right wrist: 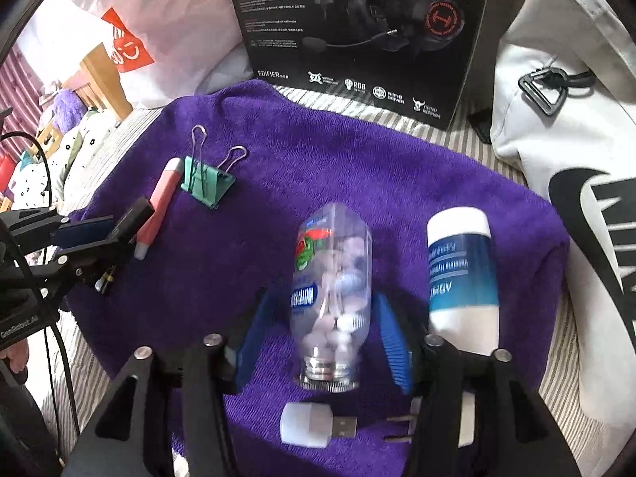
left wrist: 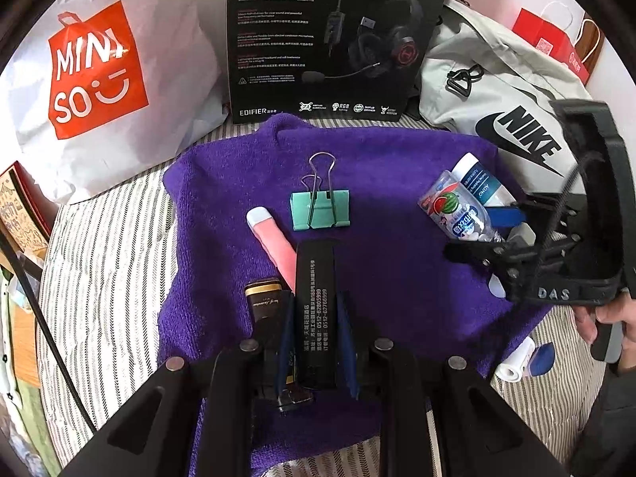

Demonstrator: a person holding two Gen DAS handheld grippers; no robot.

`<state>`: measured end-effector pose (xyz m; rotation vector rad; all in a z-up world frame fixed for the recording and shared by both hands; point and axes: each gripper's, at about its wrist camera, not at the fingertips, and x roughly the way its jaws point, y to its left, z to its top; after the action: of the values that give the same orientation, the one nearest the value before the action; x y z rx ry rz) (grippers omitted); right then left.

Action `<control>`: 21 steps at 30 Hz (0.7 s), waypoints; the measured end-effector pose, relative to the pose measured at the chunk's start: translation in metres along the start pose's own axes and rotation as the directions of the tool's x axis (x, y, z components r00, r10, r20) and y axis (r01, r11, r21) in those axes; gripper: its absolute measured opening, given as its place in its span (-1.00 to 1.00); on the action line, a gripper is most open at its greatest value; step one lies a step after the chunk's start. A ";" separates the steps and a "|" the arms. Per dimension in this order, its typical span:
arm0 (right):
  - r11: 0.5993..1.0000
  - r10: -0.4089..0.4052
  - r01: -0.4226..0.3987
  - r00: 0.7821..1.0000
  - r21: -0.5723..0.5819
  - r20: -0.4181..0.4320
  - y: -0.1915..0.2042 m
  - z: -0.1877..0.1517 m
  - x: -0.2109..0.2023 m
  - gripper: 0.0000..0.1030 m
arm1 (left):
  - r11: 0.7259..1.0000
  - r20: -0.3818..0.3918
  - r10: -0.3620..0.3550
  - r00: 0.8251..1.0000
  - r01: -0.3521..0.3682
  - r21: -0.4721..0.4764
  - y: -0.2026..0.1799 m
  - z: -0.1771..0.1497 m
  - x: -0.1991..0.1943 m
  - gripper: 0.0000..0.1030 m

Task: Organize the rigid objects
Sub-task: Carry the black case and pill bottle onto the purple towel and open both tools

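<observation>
Towel [left wrist: 397, 183], purple, spread over striped bedding [left wrist: 111, 246]. Near its left edge, gold-capped black tube [left wrist: 264, 298] lying beside left gripper [left wrist: 316, 342], clamped on flat black stick [left wrist: 316, 310] with white print. Just ahead, pink pen [left wrist: 274, 244] with pale cap, angled; beside it, green binder clip [left wrist: 320, 210] near the towel's middle. Toward the right edge, right gripper [right wrist: 324, 338], fingers spread wide around clear candy bottle [right wrist: 332, 302], cap end nearest the camera; pads not seen touching. Blue-and-white tube [right wrist: 461, 274] alongside, just right. White USB plug [right wrist: 314, 425] at near edge. Behind the towel: Miniso bag [left wrist: 95, 71], headset box [left wrist: 330, 39], Nike bag [left wrist: 512, 119].
</observation>
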<state>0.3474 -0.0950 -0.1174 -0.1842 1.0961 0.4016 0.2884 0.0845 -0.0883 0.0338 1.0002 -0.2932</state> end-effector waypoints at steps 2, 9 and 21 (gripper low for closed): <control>1.000 -0.009 0.009 1.000 -0.005 0.001 0.001 -0.004 -0.003 0.08 | 1.000 -0.003 -0.007 1.000 0.007 0.004 -0.001 0.001 0.002 -0.59; 0.999 -0.029 0.028 0.999 0.030 0.025 -0.006 -0.024 -0.029 0.11 | 1.000 -0.025 -0.008 1.000 0.008 0.026 -0.013 0.007 0.016 -0.59; 0.992 -0.051 0.040 0.995 0.120 0.090 -0.033 -0.079 -0.082 0.19 | 0.998 -0.065 0.014 0.998 -0.010 0.068 -0.036 0.013 0.038 -0.59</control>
<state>0.2635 -0.1707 -0.0816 -0.0848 1.0194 0.2999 0.3088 0.0391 -0.1091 0.1117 1.0548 -0.3166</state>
